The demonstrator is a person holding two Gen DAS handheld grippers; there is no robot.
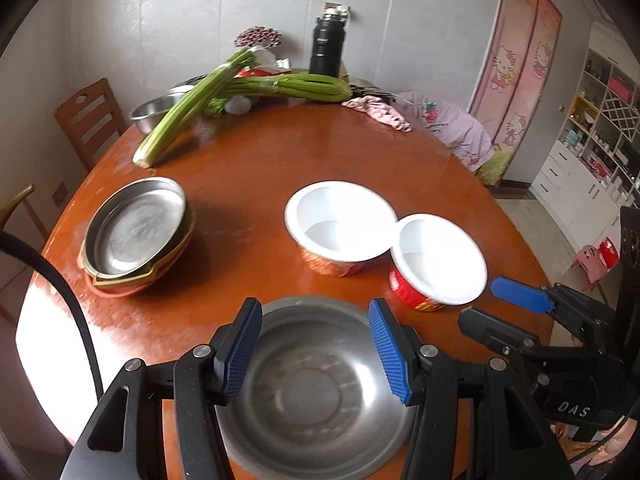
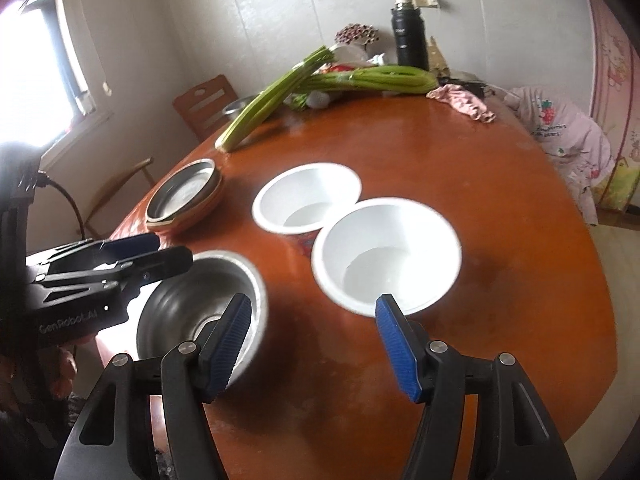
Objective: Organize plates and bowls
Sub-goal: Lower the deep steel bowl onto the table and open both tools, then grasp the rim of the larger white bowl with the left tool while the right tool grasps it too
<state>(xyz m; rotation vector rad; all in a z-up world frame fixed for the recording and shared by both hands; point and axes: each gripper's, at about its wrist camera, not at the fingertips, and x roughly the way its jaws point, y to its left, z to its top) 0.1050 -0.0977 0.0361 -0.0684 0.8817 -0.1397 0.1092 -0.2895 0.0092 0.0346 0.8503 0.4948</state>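
Steel comes first: a round stainless steel bowl (image 1: 316, 392) stands on the near edge of the brown oval wooden table (image 1: 256, 168), alone and empty. The left gripper (image 1: 316, 354) hangs above this bowl, tilted down, with its blue pads apart and nothing between them, so it holds nothing. The right gripper (image 2: 314, 348) is also tilted down, over bare table between the steel bowl and the nearer white bowl with a red printed outside (image 2: 386, 256); its jaws stand open and empty too. Just behind, a second white bowl with an orange printed outside (image 2: 306, 196) touches or almost touches the first one at the rim. Farther to the left, a stack of shallow plates with a steel plate on top (image 1: 138, 236) is already gathered. I judge the plates are done, but the three bowls are not yet nested or grouped, so this part is left. At the far end lie long green celery stalks (image 1: 192, 108), another steel basin (image 1: 156, 110) and a black thermos bottle (image 1: 326, 46).
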